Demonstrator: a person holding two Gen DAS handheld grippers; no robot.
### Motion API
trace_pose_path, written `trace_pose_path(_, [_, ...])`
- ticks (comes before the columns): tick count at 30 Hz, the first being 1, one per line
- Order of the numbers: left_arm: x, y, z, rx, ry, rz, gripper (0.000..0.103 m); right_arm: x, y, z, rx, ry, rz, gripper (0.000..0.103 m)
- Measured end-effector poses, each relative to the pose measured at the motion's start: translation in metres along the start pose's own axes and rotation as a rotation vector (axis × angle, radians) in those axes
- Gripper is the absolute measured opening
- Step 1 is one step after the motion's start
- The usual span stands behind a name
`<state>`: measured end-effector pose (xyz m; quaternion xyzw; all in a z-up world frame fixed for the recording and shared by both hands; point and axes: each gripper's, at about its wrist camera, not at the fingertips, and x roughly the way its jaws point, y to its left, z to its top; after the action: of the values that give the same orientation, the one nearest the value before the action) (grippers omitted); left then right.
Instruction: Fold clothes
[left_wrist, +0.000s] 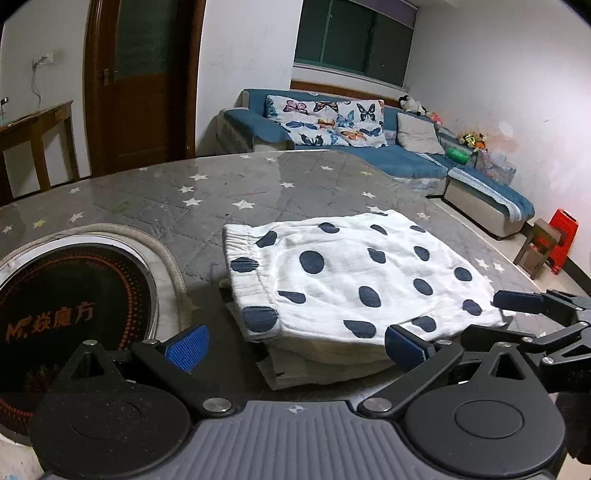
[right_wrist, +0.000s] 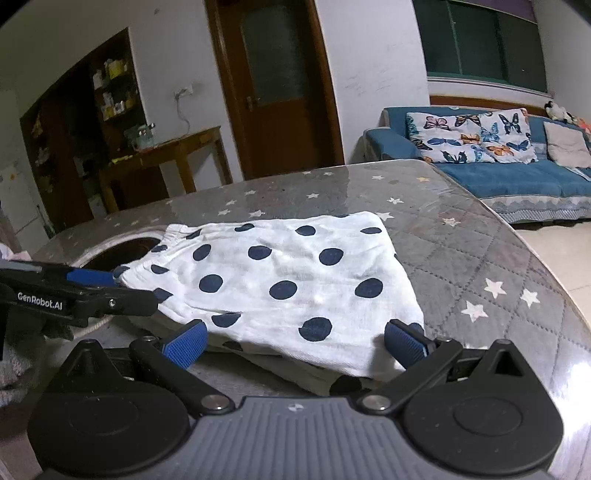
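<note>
A white garment with dark blue dots (left_wrist: 354, 284) lies folded flat on the table, on top of other folded pale cloth (left_wrist: 325, 362). It also shows in the right wrist view (right_wrist: 280, 284). My left gripper (left_wrist: 295, 347) is open and empty, at the garment's near edge. My right gripper (right_wrist: 295, 343) is open and empty, with the garment's near edge between its blue pads (right_wrist: 404, 341). The right gripper shows at the right of the left wrist view (left_wrist: 532, 306). The left gripper shows at the left of the right wrist view (right_wrist: 92, 291), by the elastic waistband.
The table has a grey quilted cover with white stars (left_wrist: 207, 192). A round black cooktop (left_wrist: 66, 302) is set into the table left of the garment. A blue sofa (left_wrist: 369, 140), a wooden door (right_wrist: 273, 88) and a red stool (left_wrist: 561, 236) stand beyond.
</note>
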<state>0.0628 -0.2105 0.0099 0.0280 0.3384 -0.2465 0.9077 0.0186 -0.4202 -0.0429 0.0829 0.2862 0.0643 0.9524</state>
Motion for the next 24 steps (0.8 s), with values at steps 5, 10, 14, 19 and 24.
trace_pose_path(5, [-0.008, 0.0, -0.006, -0.009, -0.003, -0.001, 0.103, -0.007, 0.003, -0.004, 0.026, -0.014, -0.014, 0.103])
trace_pose_path(10, [-0.014, 0.0, -0.01, -0.015, -0.006, 0.001, 0.103, -0.012, 0.007, -0.011, 0.043, -0.017, -0.031, 0.103])
trace_pose_path(14, [-0.02, 0.0, -0.015, -0.013, -0.009, 0.003, 0.103, -0.016, 0.011, -0.017, 0.057, -0.031, -0.055, 0.103])
trace_pose_path(19, [-0.029, -0.002, -0.021, -0.005, -0.021, 0.006, 0.103, -0.021, 0.02, -0.022, 0.052, -0.057, -0.087, 0.103])
trace_pose_path(24, [-0.037, -0.004, -0.025, -0.003, -0.032, 0.009, 0.103, -0.025, 0.027, -0.025, 0.051, -0.064, -0.114, 0.103])
